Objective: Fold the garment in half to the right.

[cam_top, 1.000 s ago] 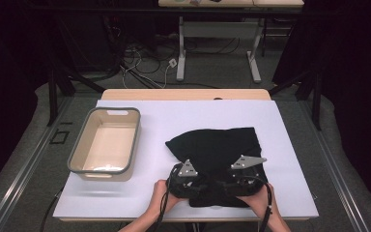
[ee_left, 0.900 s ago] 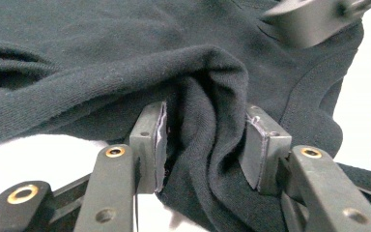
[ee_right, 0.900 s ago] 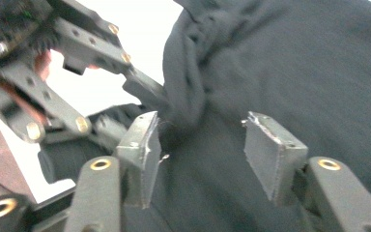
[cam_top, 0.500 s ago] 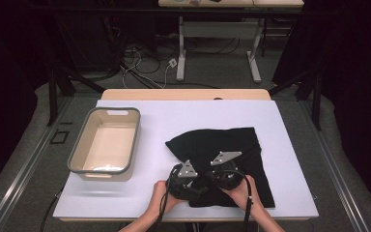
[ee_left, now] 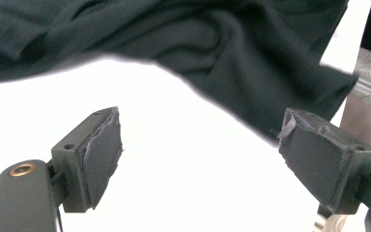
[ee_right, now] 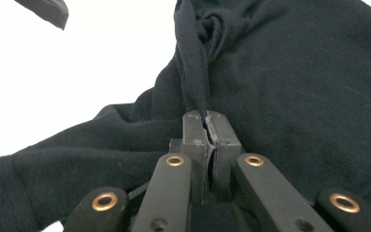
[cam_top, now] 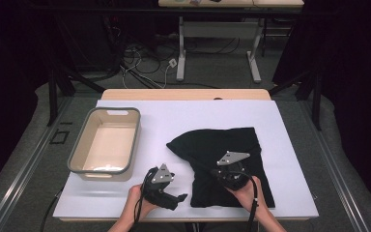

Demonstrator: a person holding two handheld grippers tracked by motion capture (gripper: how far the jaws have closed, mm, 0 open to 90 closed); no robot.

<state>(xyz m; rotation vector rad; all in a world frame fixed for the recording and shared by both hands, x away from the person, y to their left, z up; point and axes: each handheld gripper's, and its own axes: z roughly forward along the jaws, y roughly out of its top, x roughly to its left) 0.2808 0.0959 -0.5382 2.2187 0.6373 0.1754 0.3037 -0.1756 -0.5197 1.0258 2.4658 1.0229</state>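
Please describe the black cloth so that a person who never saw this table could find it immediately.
On the white table, look at the right half, opposite the beige bin on the left. The black cloth lies there, rumpled, with the right tongs pinching a fold. It is the table's one soft, dark thing.

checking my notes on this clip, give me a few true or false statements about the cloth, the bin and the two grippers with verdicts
1. The right gripper is shut on a fold of the black garment. True.
2. The left gripper holds the garment too. False: its fingers stand apart over bare white table cover, with the cloth beyond them; they have just been opening.
3. The tub has a folded garment in it. False: it looks empty.
4. The tub stands to the left of the garment in the high view. True.
5. The garment hangs off the far edge of the table. False: it lies on the near right part of the cover.
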